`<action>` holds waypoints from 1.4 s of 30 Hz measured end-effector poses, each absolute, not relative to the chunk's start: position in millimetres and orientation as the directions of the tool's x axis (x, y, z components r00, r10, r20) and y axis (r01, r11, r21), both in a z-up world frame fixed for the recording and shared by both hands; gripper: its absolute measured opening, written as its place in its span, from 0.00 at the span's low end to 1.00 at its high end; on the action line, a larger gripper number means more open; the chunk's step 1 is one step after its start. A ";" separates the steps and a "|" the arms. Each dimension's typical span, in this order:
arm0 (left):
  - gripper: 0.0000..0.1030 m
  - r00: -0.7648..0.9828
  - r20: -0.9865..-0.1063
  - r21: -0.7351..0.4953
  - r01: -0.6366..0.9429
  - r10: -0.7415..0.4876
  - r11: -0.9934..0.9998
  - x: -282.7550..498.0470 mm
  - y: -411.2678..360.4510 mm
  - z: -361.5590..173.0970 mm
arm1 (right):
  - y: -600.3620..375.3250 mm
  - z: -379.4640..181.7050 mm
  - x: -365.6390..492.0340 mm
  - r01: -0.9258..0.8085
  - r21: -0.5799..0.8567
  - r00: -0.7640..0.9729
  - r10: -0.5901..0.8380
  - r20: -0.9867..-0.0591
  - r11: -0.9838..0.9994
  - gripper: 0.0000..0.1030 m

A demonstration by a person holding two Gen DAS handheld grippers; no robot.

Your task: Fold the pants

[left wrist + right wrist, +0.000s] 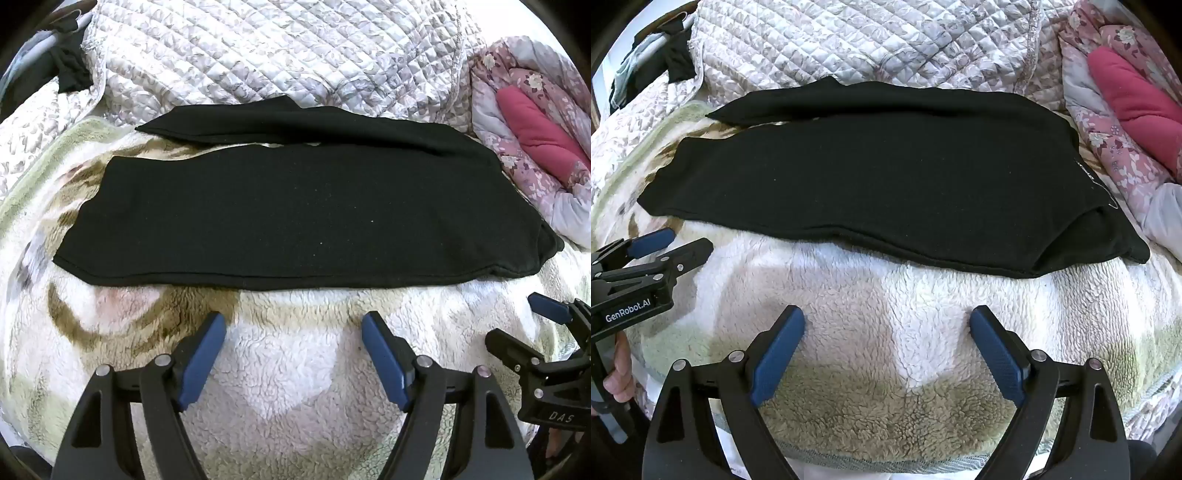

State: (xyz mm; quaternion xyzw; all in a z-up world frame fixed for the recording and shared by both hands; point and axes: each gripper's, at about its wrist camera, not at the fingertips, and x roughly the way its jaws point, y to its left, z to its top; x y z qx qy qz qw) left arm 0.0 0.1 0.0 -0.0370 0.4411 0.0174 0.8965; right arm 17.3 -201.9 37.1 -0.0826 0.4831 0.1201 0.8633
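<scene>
I see the black pants (295, 206) lying flat across the fleece blanket (295, 369), beyond both claws; my left claw (293, 325) and right claw (888, 319) gape wide, holding nothing.

- Black pants (288, 218) laid flat across fleece blanket (295, 369), length running left to right; far leg offset, narrow gap between legs.
- Left gripper (293, 328) near, jaws spread wide, nothing between blue pads (205, 350), short of near pants edge.
- Right gripper (532, 332) at near right, over blanket.
- Quilted bedspread (258, 48) far; floral bedding with pink roll (535, 136) far right.
</scene>
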 end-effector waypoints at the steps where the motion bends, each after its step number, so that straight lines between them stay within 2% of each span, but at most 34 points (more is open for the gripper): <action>1: 0.76 0.610 -0.793 -0.051 -0.064 -0.001 0.997 0.0 0.1 0.1 | -202.1 37.1 17.3 -0.287 -0.026 0.504 0.128 -0.854 0.958 0.89; 42: 0.77 0.605 -0.797 -0.039 -0.065 0.008 0.997 -1.0 -0.1 -2.1 | -200.6 35.2 17.2 -0.289 -0.033 0.506 0.124 -0.854 0.957 0.91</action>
